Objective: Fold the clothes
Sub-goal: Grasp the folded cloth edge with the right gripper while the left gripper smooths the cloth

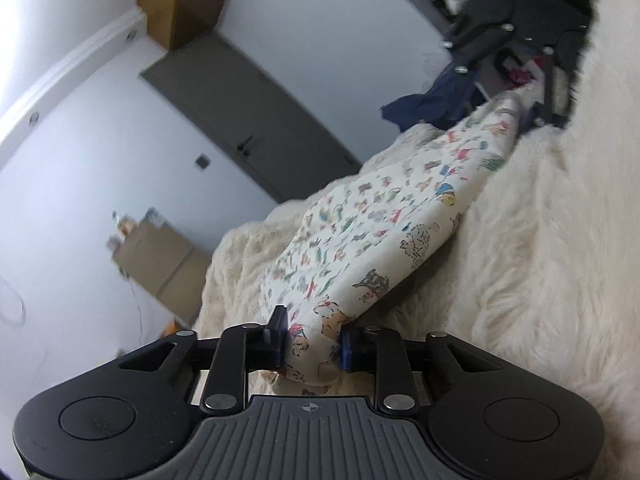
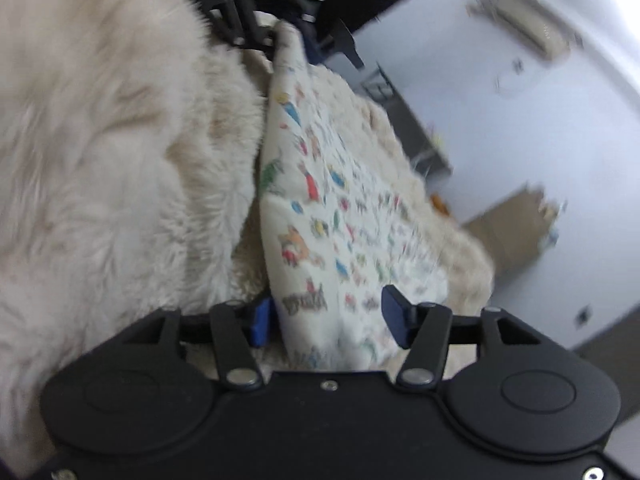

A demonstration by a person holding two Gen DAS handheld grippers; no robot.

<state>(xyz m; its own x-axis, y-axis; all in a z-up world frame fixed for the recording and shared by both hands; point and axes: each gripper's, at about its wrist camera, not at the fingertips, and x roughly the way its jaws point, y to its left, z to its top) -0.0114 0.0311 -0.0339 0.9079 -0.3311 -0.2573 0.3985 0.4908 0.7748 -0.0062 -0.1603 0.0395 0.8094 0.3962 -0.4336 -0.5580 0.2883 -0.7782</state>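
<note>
Cream cotton printed with small coloured animals is stretching between the two tools: the garment (image 1: 372, 236) is lying along a shaggy white blanket (image 1: 540, 248), one end bunched in front of the left gripper (image 1: 312, 340), the other running away to the right gripper (image 1: 524, 92) far ahead of it. In the left wrist view the left tool's blue pads (image 1: 280, 330) are sitting against a thick gathered roll of hem, so it appears to be pinching that end, though loosely, with the jaws partly apart around the bulk.

From the right wrist view, the right gripper (image 2: 326, 320) is standing spread. The cloth is passing between its fingers, lying close to the left-hand pad (image 2: 260, 322), while the right-hand pad is clear of it with a visible gap, so it is not gripping.

The risk here is mostly of a lopsided fold. With only one end really held, any pull from the left tool is likely to drag the whole piece across the blanket instead of tensioning it. The long pile may also be catching the fabric and rucking it. The loose left pinch on such a fat roll could slip, dropping the hem. A dark heap of clothes (image 1: 436, 104) beside the far tool could get snagged too.
</note>
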